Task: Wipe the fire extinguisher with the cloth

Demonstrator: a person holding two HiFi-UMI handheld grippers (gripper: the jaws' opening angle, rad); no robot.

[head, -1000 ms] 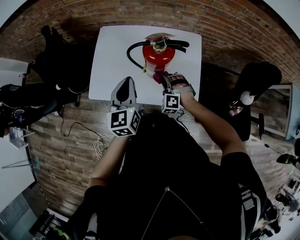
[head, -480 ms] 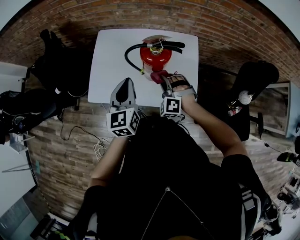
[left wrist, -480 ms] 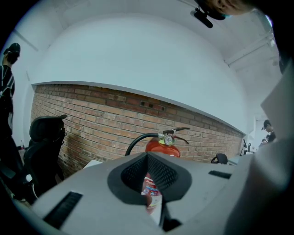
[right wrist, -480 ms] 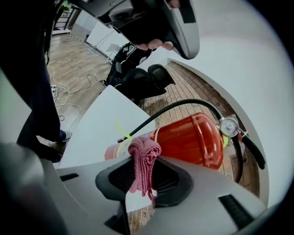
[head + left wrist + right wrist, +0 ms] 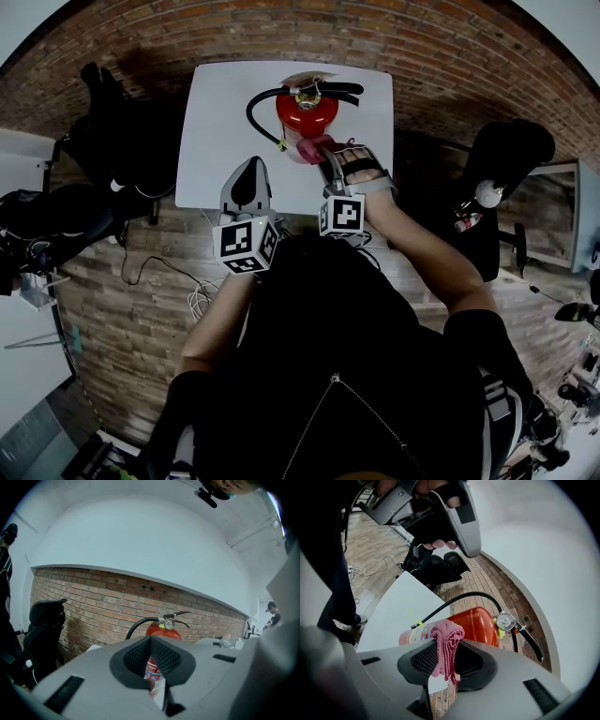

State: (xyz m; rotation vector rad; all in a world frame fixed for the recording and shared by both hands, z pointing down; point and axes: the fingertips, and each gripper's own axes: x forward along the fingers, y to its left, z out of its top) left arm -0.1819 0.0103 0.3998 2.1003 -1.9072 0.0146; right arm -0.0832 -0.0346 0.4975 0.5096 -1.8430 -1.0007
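The right tool (image 5: 315,150), clamping the pink cloth (image 5: 446,641), is at the near side of the upright fire extinguisher (image 5: 307,111); the left tool (image 5: 248,178), closed and empty, sits further left and nearer.

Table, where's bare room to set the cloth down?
Widest bare patch: table, between hose and left edge. Narrower strip right of the fire extinguisher. Crowded at the near middle, around the left gripper, right gripper and cloth.
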